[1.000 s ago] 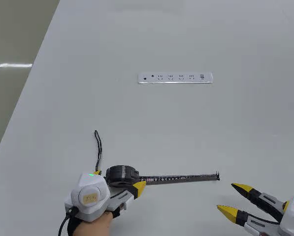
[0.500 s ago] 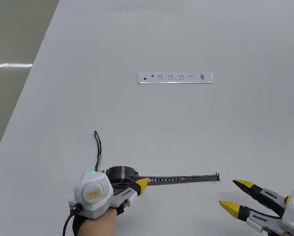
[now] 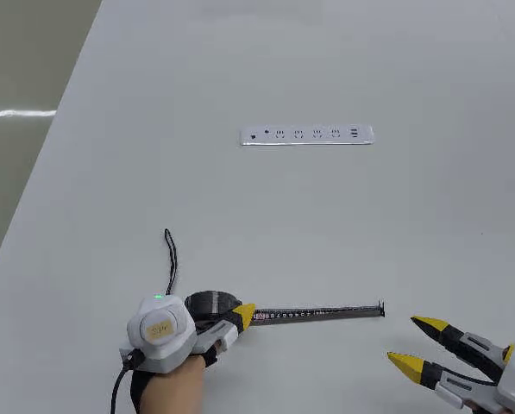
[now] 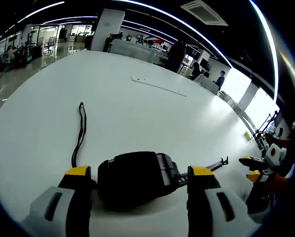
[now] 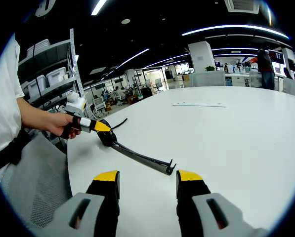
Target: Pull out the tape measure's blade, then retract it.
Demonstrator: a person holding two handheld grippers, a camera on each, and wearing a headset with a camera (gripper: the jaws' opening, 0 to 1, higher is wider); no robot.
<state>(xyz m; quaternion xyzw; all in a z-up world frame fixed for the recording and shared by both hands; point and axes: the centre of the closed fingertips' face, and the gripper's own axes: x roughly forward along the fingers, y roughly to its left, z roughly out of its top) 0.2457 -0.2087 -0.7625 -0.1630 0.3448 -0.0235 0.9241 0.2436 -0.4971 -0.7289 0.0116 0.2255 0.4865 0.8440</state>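
Tape measure [image 4: 136,177] clamped in left claw [image 4: 140,172]

Your white table [image 3: 326,69] runs broad and plain ahead of you, with a white power strip [image 3: 307,135] lying flat well in from its left edge. Past that left edge you have grey-green floor [image 3: 24,52] crossed by a bright streak of reflected light [image 3: 15,114]. Around you is an open-plan office: long ceiling light strips [image 5: 236,28], a white column [image 5: 202,57], a shelving rack [image 5: 70,59] loaded with storage boxes [image 5: 56,75], and bright windows [image 4: 262,106].

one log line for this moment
left gripper: shut on tape measure | blade: out | right gripper: open, off blade
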